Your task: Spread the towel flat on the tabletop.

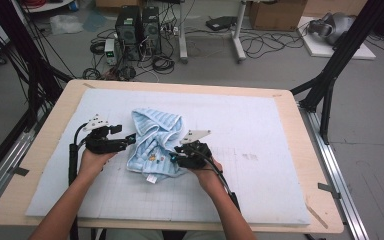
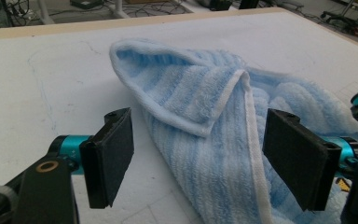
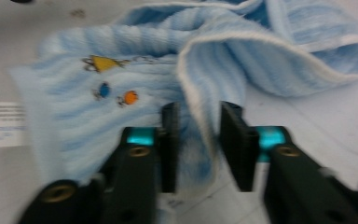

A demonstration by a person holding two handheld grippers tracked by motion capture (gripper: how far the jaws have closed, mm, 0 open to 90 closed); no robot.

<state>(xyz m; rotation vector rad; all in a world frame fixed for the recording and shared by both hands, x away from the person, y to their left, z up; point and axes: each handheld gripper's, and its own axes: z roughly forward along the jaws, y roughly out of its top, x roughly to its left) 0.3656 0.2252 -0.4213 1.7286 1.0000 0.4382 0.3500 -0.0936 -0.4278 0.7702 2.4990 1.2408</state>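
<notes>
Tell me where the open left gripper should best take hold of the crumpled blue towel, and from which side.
Probably at the white-hemmed edge of the blue towel, where a fold stands up off the mat. The left gripper already faces it with its fingers apart, one on each side of that raised ridge, so coming straight in level from the towel's left side suits. The flat parts lie against the mat and offer less to pinch.
</notes>
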